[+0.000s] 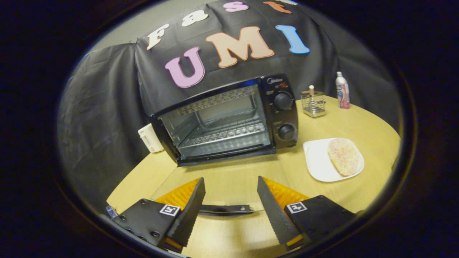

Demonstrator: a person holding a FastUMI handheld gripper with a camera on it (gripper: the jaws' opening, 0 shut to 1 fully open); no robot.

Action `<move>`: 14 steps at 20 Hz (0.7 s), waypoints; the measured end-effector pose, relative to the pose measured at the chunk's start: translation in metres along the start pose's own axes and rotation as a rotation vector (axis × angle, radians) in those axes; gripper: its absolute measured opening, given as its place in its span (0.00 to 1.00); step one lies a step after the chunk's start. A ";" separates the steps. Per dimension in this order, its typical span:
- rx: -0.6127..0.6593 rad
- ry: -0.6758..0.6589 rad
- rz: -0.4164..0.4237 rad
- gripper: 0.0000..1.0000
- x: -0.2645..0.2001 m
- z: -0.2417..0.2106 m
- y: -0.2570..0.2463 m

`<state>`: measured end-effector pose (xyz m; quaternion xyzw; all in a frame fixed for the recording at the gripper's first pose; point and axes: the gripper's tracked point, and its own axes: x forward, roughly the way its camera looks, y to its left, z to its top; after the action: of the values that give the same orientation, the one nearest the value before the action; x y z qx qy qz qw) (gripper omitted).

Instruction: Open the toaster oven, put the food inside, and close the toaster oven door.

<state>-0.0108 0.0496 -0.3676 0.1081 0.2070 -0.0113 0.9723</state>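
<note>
The black toaster oven (283, 107) stands on the round wooden table (362, 123), beyond my fingers. Its glass door hangs open and lies flat toward me, with the dark door handle (226, 209) low between my two fingers. Inside, the wire rack (222, 132) is bare. A piece of bread (344, 156) lies on a white plate (317, 161) to the right of the oven, ahead of my right finger. My gripper (230, 179) is open, its fingers spread wide above the door glass, with nothing pressed between them.
A small wire holder (313, 104) and a white and pink bottle (342, 90) stand behind the plate near the far table edge. A white boxy object (150, 138) sits against the oven's left side. Black cloth closes off the back.
</note>
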 end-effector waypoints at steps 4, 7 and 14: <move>0.031 -0.065 -0.127 0.92 -0.016 0.041 -0.064; 0.017 -0.075 -0.246 0.92 -0.020 0.061 -0.121; -0.014 0.114 -0.320 0.93 0.014 0.039 -0.193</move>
<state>0.0045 -0.1474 -0.3778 0.0673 0.2762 -0.1584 0.9456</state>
